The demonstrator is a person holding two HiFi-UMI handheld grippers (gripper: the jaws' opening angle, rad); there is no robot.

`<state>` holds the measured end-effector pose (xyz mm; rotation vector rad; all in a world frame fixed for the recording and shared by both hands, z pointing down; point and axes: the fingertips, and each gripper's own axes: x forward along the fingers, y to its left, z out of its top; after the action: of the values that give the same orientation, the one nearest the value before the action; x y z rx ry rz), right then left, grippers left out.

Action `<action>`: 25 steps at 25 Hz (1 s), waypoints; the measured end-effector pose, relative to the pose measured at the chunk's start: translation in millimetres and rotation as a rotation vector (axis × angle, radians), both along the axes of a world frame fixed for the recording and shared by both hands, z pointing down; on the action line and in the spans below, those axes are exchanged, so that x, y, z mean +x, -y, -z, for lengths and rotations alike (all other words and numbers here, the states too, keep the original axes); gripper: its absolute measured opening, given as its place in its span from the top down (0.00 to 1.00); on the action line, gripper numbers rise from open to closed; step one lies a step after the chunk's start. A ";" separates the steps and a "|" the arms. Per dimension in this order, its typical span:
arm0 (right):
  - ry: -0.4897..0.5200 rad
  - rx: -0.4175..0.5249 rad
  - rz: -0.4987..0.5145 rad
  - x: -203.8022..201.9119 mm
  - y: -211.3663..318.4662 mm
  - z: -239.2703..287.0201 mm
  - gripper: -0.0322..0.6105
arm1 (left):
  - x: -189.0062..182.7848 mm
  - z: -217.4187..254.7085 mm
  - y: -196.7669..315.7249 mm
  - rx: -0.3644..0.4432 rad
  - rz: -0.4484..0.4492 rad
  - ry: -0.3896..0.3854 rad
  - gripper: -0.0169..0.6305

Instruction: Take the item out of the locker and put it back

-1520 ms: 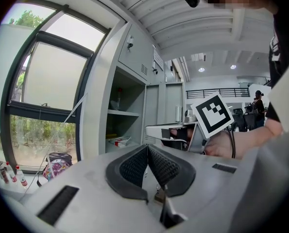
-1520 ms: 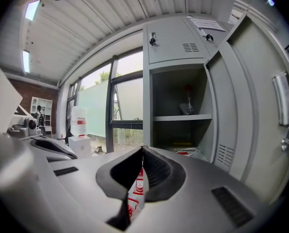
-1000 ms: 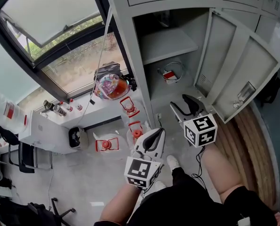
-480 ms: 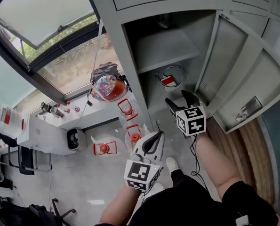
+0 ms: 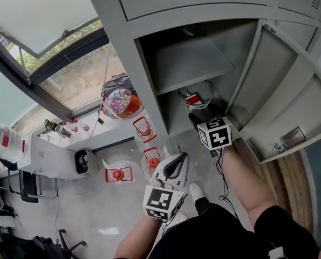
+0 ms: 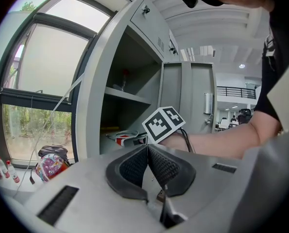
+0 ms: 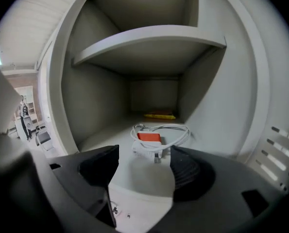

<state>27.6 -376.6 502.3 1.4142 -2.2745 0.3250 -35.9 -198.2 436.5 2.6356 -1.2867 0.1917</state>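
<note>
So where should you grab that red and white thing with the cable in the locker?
Probably the white block under its red top, pinched across its two sides, coming in low from the locker's open front. It lies flat on the locker floor, the cable loops loosely behind, and a shelf sits overhead.

left tool [image 6: 147, 148]: jaws together, empty | right tool [image 7: 143, 159]: jaws just opened wide, empty, tilted down

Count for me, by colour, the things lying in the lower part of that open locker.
White and red charger with its cable: 1
Yellow thing at the back, too small to identify: 1
Total: 2
</note>
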 end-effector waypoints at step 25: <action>-0.125 -0.082 0.052 2.3 24.2 -0.5 0.37 | 0.8 3.3 28.1 0.005 0.035 -0.017 0.95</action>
<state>29.9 -400.8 502.8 1.2955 -2.1682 0.3009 -35.1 -226.3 433.2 2.6114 -1.3285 0.1600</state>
